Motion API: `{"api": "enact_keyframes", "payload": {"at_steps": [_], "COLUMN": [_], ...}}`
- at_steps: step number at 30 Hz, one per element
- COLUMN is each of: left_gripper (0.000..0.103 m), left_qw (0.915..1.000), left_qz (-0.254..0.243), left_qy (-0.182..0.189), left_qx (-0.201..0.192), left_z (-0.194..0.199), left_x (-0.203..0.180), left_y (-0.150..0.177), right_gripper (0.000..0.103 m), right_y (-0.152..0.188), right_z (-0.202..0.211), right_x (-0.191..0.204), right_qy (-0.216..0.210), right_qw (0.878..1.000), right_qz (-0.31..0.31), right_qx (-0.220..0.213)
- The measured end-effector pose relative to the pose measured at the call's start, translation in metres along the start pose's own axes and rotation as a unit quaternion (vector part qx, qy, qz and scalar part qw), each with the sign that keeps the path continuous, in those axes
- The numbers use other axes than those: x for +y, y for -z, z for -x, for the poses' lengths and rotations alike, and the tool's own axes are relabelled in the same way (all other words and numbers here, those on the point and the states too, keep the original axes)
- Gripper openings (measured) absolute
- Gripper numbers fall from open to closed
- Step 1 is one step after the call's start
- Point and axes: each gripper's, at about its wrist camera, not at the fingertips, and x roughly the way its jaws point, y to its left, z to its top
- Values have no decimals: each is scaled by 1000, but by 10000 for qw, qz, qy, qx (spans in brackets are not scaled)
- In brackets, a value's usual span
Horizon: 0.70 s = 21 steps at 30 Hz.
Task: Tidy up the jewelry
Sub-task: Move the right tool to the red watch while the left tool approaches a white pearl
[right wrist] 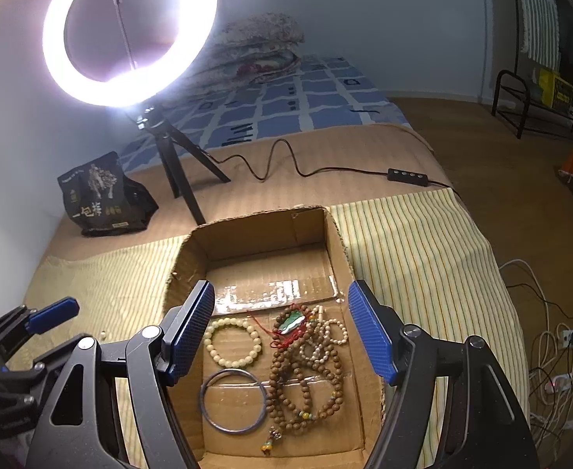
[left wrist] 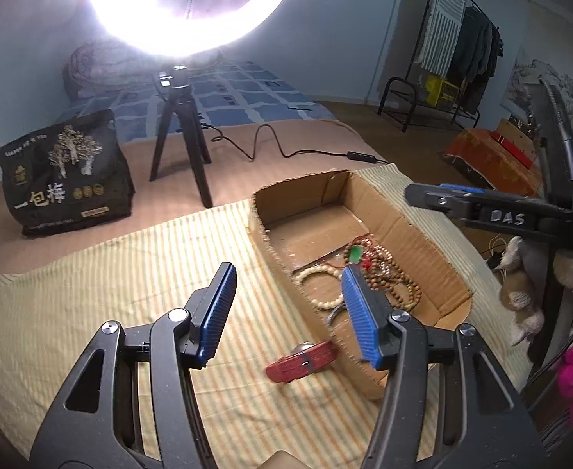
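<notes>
An open cardboard box (right wrist: 337,242) sits on a striped cloth and shows in both views (left wrist: 419,234). Inside lie a cream bead bracelet (right wrist: 233,344), a dark bangle (right wrist: 233,400), brown bead strands (right wrist: 309,383) and a green pendant on red cord (right wrist: 292,324). A red watch strap (left wrist: 302,357) lies on the cloth just outside the box's near wall. My left gripper (left wrist: 290,312) is open and empty above the strap and the box's near wall. My right gripper (right wrist: 282,332) is open and empty above the jewelry in the box; it also shows in the left wrist view (left wrist: 442,199).
A lit ring light on a tripod (right wrist: 184,164) stands behind the box, its cable and switch (right wrist: 407,176) trailing right. A black snack bag (right wrist: 106,199) sits at the back left. The bed edge drops off on the right, with cables on the floor (right wrist: 559,344).
</notes>
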Motion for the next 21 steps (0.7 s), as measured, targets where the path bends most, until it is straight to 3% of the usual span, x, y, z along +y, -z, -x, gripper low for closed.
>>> {"api": "enact_keyframes", "payload": {"at_steps": [10, 21], "left_gripper": [58, 58], "left_qw": [9997, 9987], "left_qz": [77, 147], "left_qy": [-218, -428], "left_qx": [36, 235], "left_z": [31, 60], "left_x": [54, 102], "left_y": [16, 59], "right_gripper": [71, 71], "right_y": [12, 46], "right_z": [23, 27], "right_x": [38, 111], "right_qy": [-582, -952], "right_qw": [9964, 9745], "right_qz": [597, 2030], "right_qx": [-120, 85]}}
